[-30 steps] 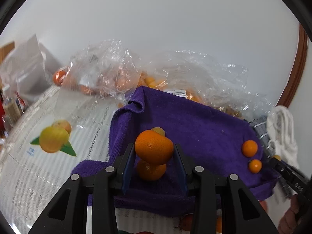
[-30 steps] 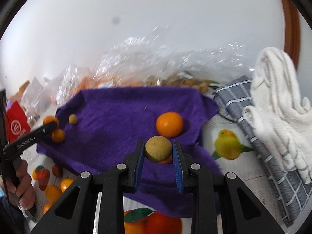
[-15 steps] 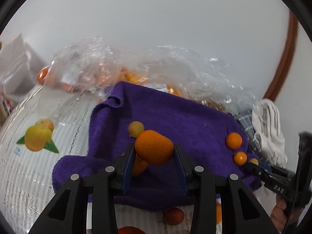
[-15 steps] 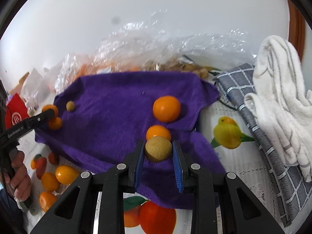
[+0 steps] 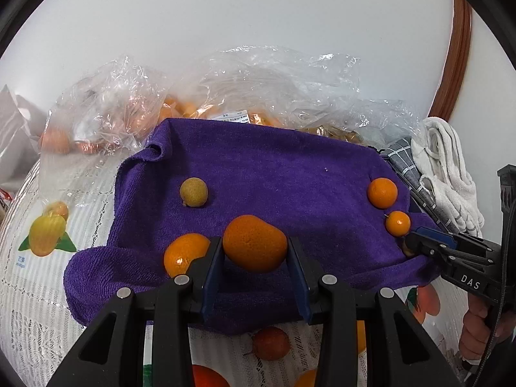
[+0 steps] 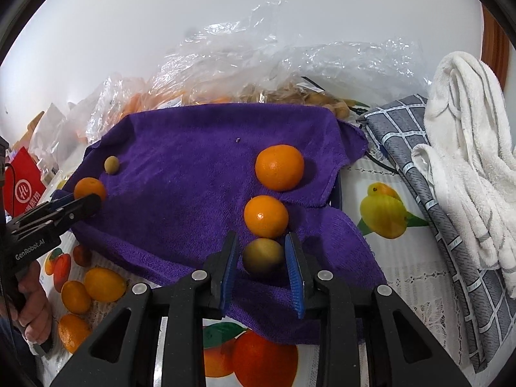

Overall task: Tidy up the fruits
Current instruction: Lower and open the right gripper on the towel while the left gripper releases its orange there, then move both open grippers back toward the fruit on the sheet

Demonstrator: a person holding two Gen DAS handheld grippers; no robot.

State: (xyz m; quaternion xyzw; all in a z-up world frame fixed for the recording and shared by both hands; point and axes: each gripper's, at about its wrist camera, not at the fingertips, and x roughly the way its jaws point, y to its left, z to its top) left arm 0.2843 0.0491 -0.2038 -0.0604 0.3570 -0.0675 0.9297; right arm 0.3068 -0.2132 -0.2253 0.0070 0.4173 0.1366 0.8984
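Bright, even light; soft shadows; strong fisheye edges, dark corners.

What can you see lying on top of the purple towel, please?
On the purple towel lie two oranges at right, and a longan and orange at left. The hand-held grippers cover the towel's near edge.

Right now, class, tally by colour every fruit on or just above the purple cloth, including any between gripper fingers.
orange fruit: 4
brown fruit: 2
Total: 6
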